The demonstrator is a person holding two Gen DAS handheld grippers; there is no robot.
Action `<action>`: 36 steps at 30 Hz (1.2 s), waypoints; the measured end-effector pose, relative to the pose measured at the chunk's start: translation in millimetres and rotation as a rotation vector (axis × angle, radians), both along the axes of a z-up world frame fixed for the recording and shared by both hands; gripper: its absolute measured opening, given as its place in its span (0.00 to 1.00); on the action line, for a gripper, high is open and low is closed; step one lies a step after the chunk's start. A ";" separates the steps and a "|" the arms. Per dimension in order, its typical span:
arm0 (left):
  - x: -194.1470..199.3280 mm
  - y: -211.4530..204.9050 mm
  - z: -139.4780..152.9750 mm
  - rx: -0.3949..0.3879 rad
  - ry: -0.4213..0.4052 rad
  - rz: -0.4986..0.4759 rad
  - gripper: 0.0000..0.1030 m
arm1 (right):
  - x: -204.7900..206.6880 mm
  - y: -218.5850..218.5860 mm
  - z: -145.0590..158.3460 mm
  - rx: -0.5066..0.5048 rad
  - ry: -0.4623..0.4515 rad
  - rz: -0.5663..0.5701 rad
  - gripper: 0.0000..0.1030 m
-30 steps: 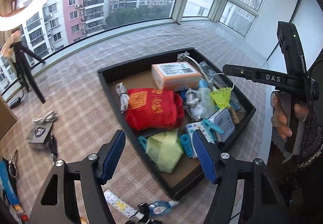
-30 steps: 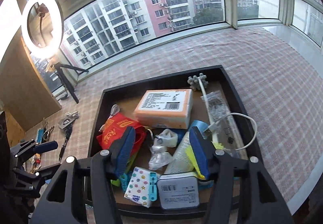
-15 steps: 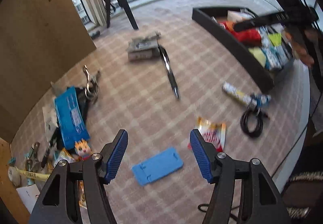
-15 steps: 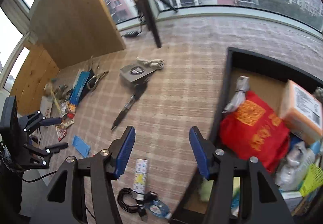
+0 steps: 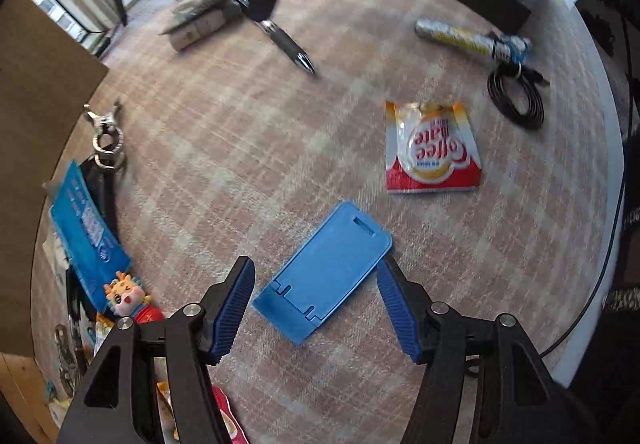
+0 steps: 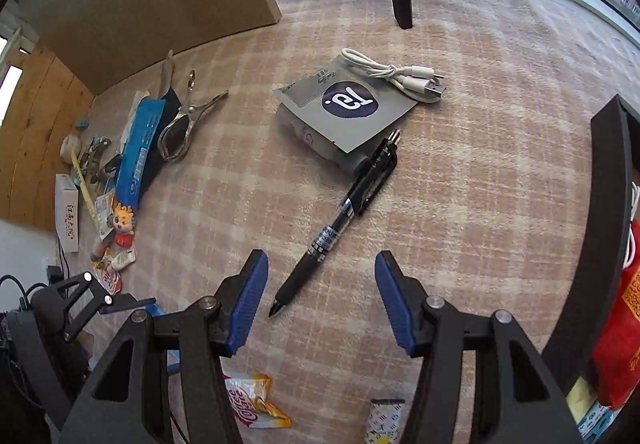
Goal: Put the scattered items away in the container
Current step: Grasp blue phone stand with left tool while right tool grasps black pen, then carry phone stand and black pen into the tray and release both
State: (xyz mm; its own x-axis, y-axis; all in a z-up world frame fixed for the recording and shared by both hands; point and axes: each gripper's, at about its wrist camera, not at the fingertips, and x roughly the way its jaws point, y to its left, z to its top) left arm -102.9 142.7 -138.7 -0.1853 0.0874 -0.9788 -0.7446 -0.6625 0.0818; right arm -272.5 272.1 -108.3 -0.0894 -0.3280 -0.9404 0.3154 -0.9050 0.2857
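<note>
- Left gripper (image 5: 316, 298) spread wide, straddling blue phone stand (image 5: 323, 271) flat on bench, not clamped
- Right gripper (image 6: 320, 294) also apart, empty, w/ black pen (image 6: 340, 220) tip between fingers
- Container (image 6: 600, 228) at bench's right edge

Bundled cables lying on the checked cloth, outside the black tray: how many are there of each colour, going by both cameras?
White: 1, the white cable lying on the grey pouch
Black: 1, the black cable coiled near the cloth's edge
Total: 2
</note>
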 end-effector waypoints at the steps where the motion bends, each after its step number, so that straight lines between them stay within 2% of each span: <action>1: -1.0 -0.4 -0.1 0.012 -0.003 -0.007 0.61 | -3.1 -2.5 -2.8 0.009 -0.007 -0.004 0.53; 3: -4.8 -2.1 -1.3 0.034 -0.023 -0.006 0.63 | -8.5 -7.4 -7.7 0.033 -0.014 -0.006 0.53; 6: -10.6 -6.8 -1.4 0.078 -0.051 0.013 0.58 | -14.5 -15.7 -11.5 0.080 0.007 0.006 0.52; 8: -11.4 -8.2 0.0 0.087 -0.039 0.017 0.52 | -17.9 -20.8 -10.6 0.110 0.032 0.016 0.40; 9: -11.7 -9.2 1.3 0.095 -0.033 0.022 0.42 | -19.2 -23.1 -10.2 0.128 0.042 0.023 0.36; 10: -11.7 -9.8 2.4 0.102 -0.029 0.030 0.35 | -20.0 -25.3 -10.1 0.142 0.047 0.036 0.28; 13: -10.7 -11.4 4.0 0.122 -0.030 0.051 0.35 | -20.5 -26.0 -9.4 0.143 0.044 0.065 0.22; 17: -6.4 -19.3 5.4 0.167 -0.040 0.100 0.34 | -17.7 -14.4 -9.5 0.068 0.008 0.050 0.12; 23: -3.3 -28.1 12.3 0.226 -0.026 0.192 0.34 | -3.4 4.7 -7.3 -0.029 -0.015 0.025 0.11; 28: -4.3 -31.6 30.3 0.272 0.014 0.262 0.34 | 17.5 19.5 12.6 -0.134 -0.001 0.008 0.11; 31: -9.4 -26.3 45.9 0.307 0.041 0.299 0.34 | 33.0 32.7 29.3 -0.181 0.031 -0.003 0.11; 36: -30.5 4.2 74.9 0.391 0.081 0.302 0.34 | 44.4 67.6 59.8 -0.239 0.107 -0.067 0.11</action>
